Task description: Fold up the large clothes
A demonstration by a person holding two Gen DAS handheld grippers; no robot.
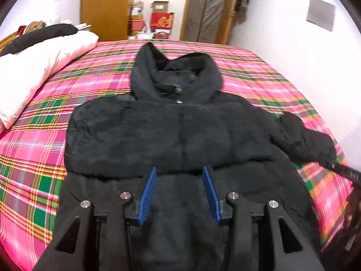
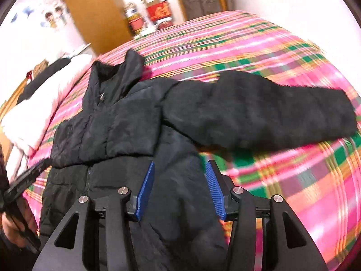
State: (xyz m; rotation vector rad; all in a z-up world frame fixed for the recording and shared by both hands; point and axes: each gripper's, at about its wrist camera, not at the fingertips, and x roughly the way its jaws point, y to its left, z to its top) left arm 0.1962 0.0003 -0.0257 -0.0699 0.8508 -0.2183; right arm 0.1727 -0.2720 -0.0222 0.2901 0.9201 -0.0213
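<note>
Pink, green and yellow checks cover the bedspread (image 1: 259,72), and the big black jacket (image 1: 171,135) is laid flat on it, front up, with the hood pointed at the far wall.

On the left, a white pillow (image 1: 33,67) is seen with another dark piece of clothing (image 1: 38,36) on top, well apart from the jacket. A wooden door (image 1: 103,6) and some boxes (image 1: 161,20) are seen past the end of the bed (none of these are in the way).

The left gripper (image 1: 178,194) is held over the lower middle of the jacket. Its blue pads (image 1: 146,196) are spread wide and nothing is held between them.

The jacket looks puffy and soft, so it is judged to be light but bulky. It will likely bend anywhere and spring back. The shiny cloth may be slippery, so a thick seam, the hem or a cuff is judged best for a hold.

The left sleeve looks laid across the chest. The right sleeve (image 2: 259,110) is stretched out sideways on the bedspread.

The right gripper (image 2: 180,189) is held over the jacket's right side, below that sleeve. Its pads (image 2: 214,192) are spread apart too, with nothing caught.
</note>
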